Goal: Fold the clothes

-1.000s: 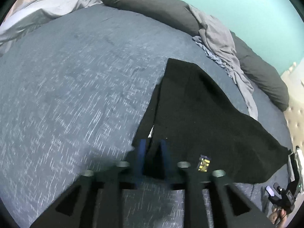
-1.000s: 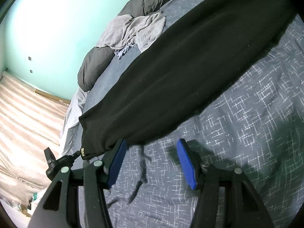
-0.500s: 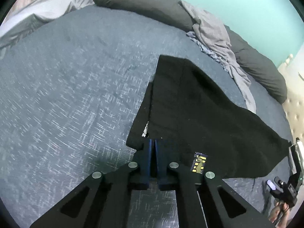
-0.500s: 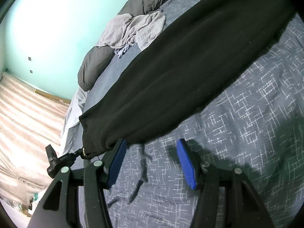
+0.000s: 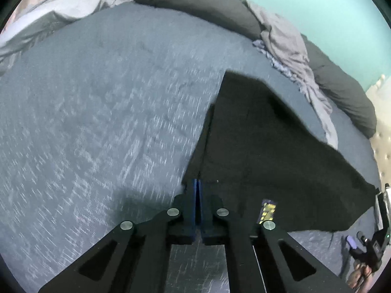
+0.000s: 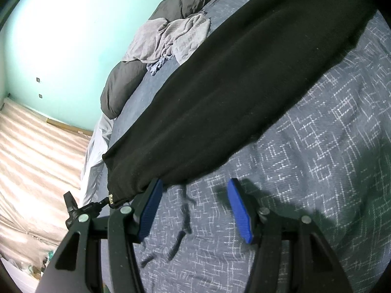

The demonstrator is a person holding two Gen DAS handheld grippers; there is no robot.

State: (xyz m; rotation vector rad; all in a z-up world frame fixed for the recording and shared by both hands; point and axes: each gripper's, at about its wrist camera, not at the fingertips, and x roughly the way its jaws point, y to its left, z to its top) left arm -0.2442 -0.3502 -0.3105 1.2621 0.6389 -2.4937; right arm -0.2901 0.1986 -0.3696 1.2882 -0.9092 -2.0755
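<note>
Since a second ago the left gripper [image 5: 197, 190] has gone from spread to pressed together, pinching the near corner of the one black knit garment [image 5: 264, 151]. That garment lies flat across the grey-blue patterned bedcover [image 5: 97, 122] toward its right edge. The right gripper [image 6: 194, 207] stays spread, its left blue pad [image 6: 150, 210] touching the garment's edge; one crumpled grey cloth [image 6: 168, 39] lies beyond.

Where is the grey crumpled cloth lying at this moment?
The grey crumpled cloth lies at the far right of the bed, draped over the dark pillows, just beyond the black garment.
</note>
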